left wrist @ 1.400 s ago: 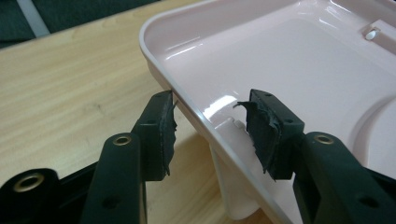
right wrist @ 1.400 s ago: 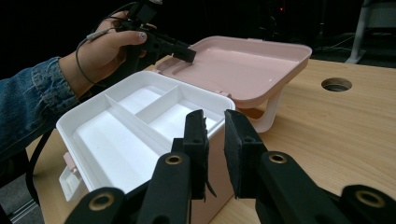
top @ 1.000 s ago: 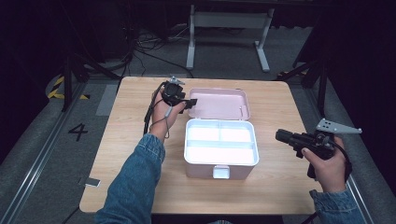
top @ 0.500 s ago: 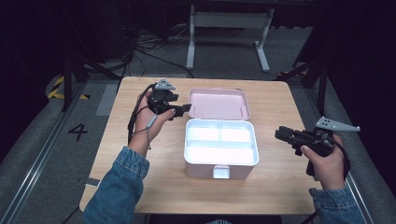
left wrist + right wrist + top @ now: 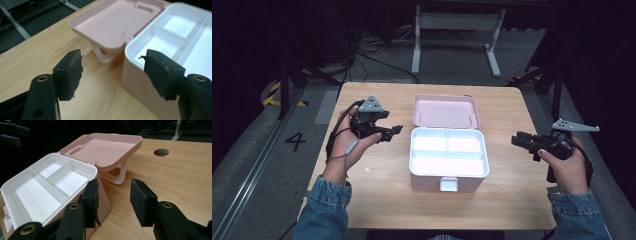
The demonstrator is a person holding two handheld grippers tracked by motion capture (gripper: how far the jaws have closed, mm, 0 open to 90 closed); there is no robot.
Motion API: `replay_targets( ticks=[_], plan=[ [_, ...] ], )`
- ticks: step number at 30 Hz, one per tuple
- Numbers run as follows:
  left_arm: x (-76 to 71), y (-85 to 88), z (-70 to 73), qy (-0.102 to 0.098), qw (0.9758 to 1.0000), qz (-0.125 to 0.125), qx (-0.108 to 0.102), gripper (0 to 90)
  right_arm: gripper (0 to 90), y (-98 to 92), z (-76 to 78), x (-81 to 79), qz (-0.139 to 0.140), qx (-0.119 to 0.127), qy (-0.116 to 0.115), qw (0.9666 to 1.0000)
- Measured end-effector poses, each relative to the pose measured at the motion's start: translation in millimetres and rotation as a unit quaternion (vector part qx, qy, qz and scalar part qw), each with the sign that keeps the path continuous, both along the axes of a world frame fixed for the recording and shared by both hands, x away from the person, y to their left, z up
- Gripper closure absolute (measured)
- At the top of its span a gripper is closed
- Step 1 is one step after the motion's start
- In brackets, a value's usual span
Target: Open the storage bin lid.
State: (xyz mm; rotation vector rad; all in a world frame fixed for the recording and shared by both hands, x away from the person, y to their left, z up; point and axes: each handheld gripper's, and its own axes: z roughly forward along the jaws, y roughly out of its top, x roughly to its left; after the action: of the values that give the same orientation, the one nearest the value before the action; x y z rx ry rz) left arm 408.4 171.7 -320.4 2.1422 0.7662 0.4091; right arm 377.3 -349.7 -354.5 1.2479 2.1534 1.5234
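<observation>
A pink box (image 5: 427,179) with a white divided tray (image 5: 447,150) inside stands mid-table. Its pink lid (image 5: 446,111) lies flat and open behind it. My left gripper (image 5: 391,133) hovers left of the box and points at its left side. Its jaws have just been opening and hold nothing. In the left gripper view the lid (image 5: 112,22) and tray (image 5: 175,37) lie beyond the open left gripper (image 5: 112,72). My right gripper (image 5: 518,140) is to the right of the box. Its jaws have also just been opening, with nothing between them. The right gripper view has the right gripper (image 5: 113,200) beside the tray (image 5: 37,185).
The wooden table (image 5: 377,195) has bare room on both sides of the box. A round cable hole (image 5: 161,152) sits in the tabletop past the lid (image 5: 105,147). A white latch (image 5: 449,184) juts from the box front. Behind the table stand a white frame (image 5: 452,22) and floor cables.
My left gripper has drawn away from the lid's left corner, leftward and toward the person. The right hand has stayed where it was. Box and lid have not moved.
</observation>
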Motion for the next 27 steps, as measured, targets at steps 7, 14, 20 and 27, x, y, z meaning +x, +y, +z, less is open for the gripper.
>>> replay_targets(
  ticks=[7, 14, 20, 27],
  plan=[
    [-17.2, 27.2, -17.6, 0.023, 0.9993, 0.020, 0.021, 31.2, 55.4, 4.9, 3.4, 11.6, 0.014, -0.022, 0.008, 0.9996],
    [-23.0, 52.8, -26.4, 0.059, 0.9952, 0.070, 0.035, 30.1, 52.2, 4.3, -0.5, 19.2, 0.013, -0.053, 0.012, 0.9984],
    [-22.2, 62.6, -38.2, 0.076, 0.9890, 0.104, 0.073, 29.3, 50.8, 3.2, -5.2, 22.6, 0.008, -0.067, 0.018, 0.9976],
    [-19.8, 68.8, -53.6, 0.106, 0.9827, 0.118, 0.095, 28.4, 49.8, -2.2, -12.7, 25.5, -0.005, -0.077, 0.028, 0.9966]
  ],
)
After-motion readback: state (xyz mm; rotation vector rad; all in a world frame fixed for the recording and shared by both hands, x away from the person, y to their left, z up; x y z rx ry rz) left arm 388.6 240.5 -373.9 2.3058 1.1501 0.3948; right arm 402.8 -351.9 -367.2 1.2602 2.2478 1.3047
